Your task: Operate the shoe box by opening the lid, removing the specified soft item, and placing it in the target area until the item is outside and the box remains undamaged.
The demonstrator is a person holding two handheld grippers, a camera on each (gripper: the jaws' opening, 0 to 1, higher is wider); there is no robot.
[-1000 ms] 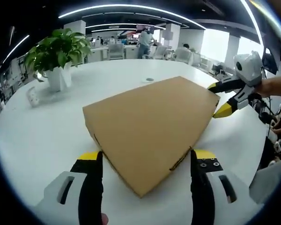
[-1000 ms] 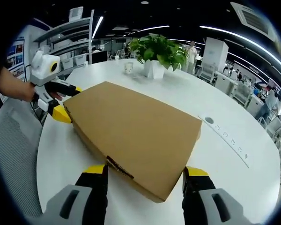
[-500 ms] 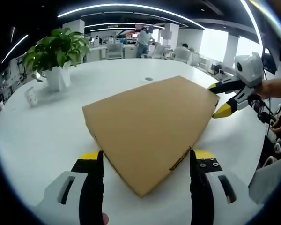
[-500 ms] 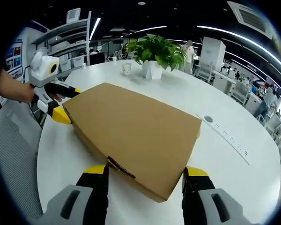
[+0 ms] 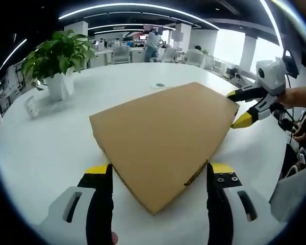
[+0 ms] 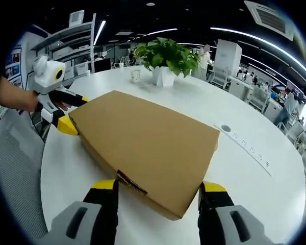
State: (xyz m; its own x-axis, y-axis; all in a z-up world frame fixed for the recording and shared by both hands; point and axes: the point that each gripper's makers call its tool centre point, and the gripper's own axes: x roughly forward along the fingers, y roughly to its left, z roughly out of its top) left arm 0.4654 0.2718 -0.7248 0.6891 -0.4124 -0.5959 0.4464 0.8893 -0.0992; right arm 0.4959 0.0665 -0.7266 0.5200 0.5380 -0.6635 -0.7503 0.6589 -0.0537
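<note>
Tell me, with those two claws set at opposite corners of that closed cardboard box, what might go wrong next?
1. Each hand-held gripper, left and right, stands open astride a corner of the flat brown cardboard shoe box; squeezing there could crush or tear the cardboard.
2. The lid is still shut; lifting unevenly from both ends may twist it or drag the box across the smooth white round table.
3. A hard shove could send it towards the potted green plant in its white pot.

No text, brand or number can be read here. The box (image 5: 160, 138) lid is plain brown card with no print on its top or sides. Posters (image 6: 14, 64) on the far wall carry marks too small and blurred to read.
</note>
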